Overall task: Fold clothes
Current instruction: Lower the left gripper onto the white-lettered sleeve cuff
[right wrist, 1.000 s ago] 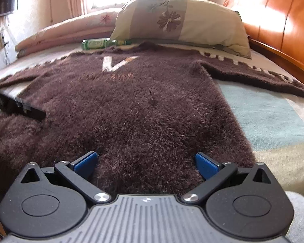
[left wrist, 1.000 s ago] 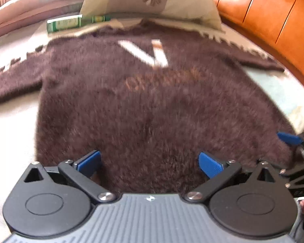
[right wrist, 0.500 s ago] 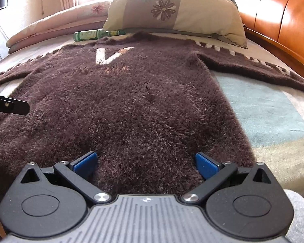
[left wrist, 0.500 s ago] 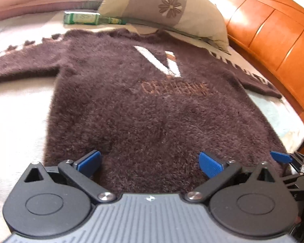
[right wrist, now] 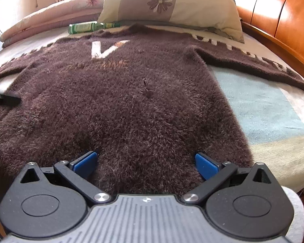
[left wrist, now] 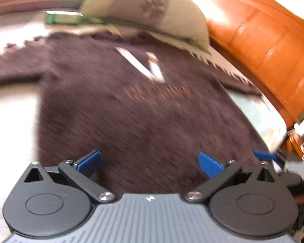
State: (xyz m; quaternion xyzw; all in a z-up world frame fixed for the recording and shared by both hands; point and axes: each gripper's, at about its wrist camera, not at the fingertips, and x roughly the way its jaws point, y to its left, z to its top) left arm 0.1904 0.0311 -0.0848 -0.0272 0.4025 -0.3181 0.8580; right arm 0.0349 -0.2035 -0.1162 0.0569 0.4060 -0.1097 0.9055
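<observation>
The sweater [right wrist: 131, 93] lay spread flat and front up on the bed [right wrist: 263, 109], collar toward the pillow [right wrist: 172, 6], both sleeves stretched out sideways, with no fold showing in it. Its pile looked thick and fuzzy, so I judged it soft and limp, light to middling in weight, not fragile, and grippy rather than slippery; a pinch would probably sink into the fluff and might catch only the top layer unless it went in right at an edge. The hem corners nearest the cameras, or a shoulder and cuff, seemed the soundest places to take hold. The left gripper [left wrist: 150, 161] stood spread wide over the near hem with nothing between its blue pads [left wrist: 89, 161], and the right gripper [right wrist: 146, 163] was likewise spread and empty above the hem to its side. The left view was smeared by motion, so the lettering under the white V [left wrist: 143, 64] could not be read and the hem line was lost beneath the gripper body. In the right view the left sleeve ran out of frame, the far cuff was half hidden, and whether the pads touched the wool could not be told. A green bottle [right wrist: 85, 27] lay just beyond the collar, beside the pillow.
</observation>
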